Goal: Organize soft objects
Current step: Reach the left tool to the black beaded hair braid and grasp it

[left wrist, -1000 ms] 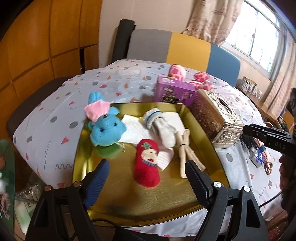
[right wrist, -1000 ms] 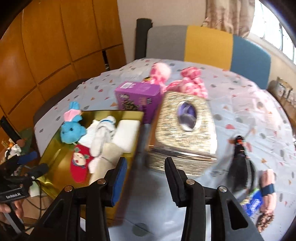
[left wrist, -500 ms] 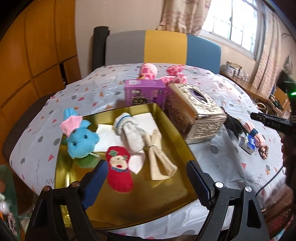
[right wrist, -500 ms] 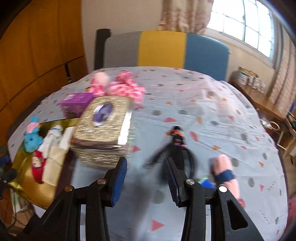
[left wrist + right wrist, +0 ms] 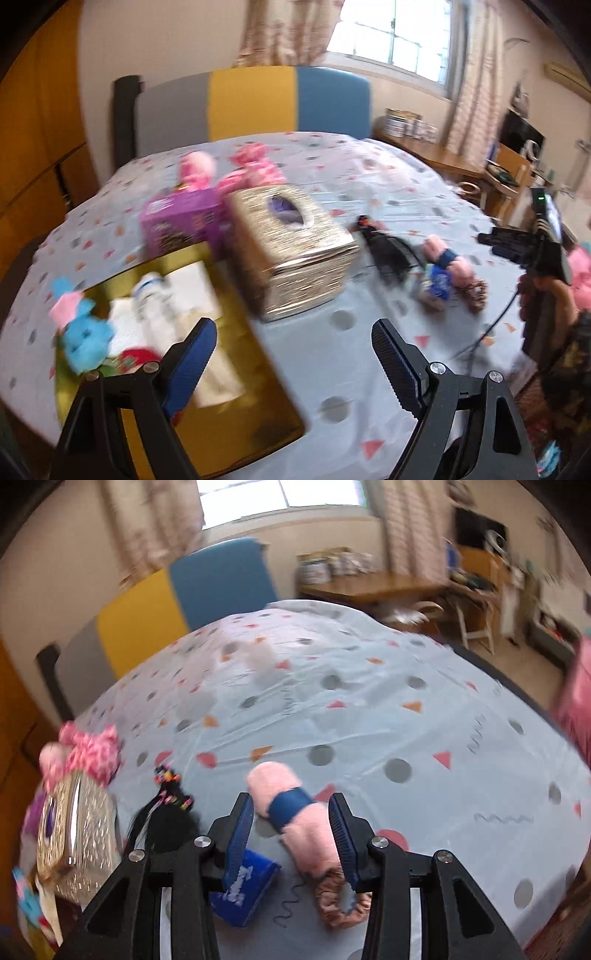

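Observation:
A gold tray at the table's near left holds a blue plush, a red plush, a white sock and cloths. My left gripper is open and empty above the tray's right edge. A pink fuzzy roll with a blue band lies on the tablecloth, seen also in the left wrist view. My right gripper is open with a finger on each side of this roll, apart from it. A brown scrunchie, a blue packet and a black tassel lie close by.
A gold tissue box stands beside the tray, with a purple box and a pink spotted plush behind it. A striped chair stands at the table's far side. The table's edge drops off at the right.
Both views have swung to the right. My right gripper has moved from the tissue box over to the pink roll, which now lies between its open fingers. The left gripper has moved off the tray's middle.

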{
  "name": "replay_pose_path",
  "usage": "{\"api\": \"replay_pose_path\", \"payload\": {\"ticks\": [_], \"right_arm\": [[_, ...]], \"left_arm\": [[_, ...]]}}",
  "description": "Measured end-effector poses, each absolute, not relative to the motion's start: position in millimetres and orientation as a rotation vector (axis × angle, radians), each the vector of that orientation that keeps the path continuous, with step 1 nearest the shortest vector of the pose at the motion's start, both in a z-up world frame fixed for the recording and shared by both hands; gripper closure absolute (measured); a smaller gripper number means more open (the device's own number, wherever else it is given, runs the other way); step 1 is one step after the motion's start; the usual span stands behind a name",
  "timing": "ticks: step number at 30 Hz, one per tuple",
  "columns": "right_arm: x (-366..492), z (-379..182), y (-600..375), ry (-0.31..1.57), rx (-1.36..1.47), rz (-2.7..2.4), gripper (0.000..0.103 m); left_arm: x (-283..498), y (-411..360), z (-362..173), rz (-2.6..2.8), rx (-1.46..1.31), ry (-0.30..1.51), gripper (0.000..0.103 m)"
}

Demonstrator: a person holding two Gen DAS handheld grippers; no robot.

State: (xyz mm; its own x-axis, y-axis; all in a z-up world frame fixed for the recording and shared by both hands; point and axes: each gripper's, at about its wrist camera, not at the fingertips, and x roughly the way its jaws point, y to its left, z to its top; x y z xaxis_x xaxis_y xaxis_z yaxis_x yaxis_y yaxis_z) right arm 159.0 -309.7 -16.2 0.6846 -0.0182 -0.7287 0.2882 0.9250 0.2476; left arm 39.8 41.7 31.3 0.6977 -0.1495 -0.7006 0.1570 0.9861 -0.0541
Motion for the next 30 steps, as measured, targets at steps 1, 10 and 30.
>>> {"api": "replay_pose_path", "payload": {"ticks": [1,10,30], "right_arm": [[158.5,-18.8,-316.8,0.815,0.392,-0.193,0.061],[148.9,-26.2,-343.4,0.828,0.565,-0.213,0.061],[132.1,-33.9,-394.0,0.732,0.886,-0.232,0.06]], "left_arm": [[44.3,32.5,33.0,-0.195,0.017,0.78,0.017],[101.8,-48.1,44.7,-0.348,0.049,0.803,0.018],[255.8,-139.9,-31.3,-0.272,0.014,1.027,0.028]]}}
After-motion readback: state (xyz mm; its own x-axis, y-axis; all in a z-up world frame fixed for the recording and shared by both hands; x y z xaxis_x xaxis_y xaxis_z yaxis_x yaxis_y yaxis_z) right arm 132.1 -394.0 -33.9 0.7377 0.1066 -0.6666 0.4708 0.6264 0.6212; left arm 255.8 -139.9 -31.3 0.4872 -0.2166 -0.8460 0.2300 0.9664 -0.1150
